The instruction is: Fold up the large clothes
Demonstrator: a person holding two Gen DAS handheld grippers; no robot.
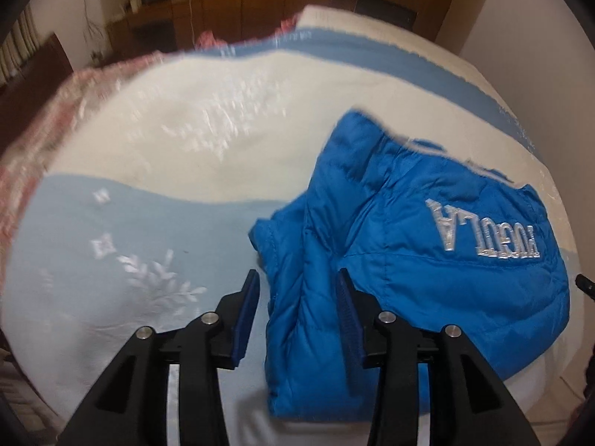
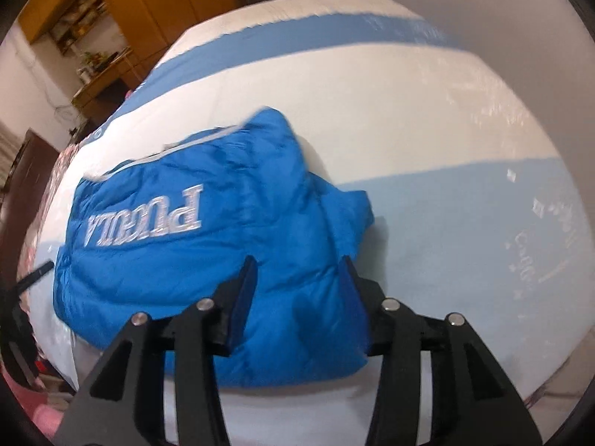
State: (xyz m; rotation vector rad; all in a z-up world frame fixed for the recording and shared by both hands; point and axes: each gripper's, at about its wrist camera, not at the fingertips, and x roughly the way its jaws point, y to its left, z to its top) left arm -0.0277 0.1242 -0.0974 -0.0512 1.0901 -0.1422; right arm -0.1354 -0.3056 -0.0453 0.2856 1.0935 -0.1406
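A bright blue puffer jacket (image 1: 427, 260) with silver lettering lies folded into a compact bundle on the bed. In the left wrist view it lies right of centre. My left gripper (image 1: 297, 278) is open above the bundle's left edge, holding nothing. In the right wrist view the jacket (image 2: 193, 245) lies left of centre. My right gripper (image 2: 299, 265) is open above the bundle's right part, holding nothing. The tip of the other gripper shows at the frame edge in each view.
The bed cover (image 1: 156, 148) is white with light blue bands and embroidered flowers. A pink patterned blanket (image 1: 41, 122) lies along the bed's left side. Wooden cabinets (image 2: 122, 3) and a desk stand behind. The bed's near edge (image 2: 334, 409) is just below the jacket.
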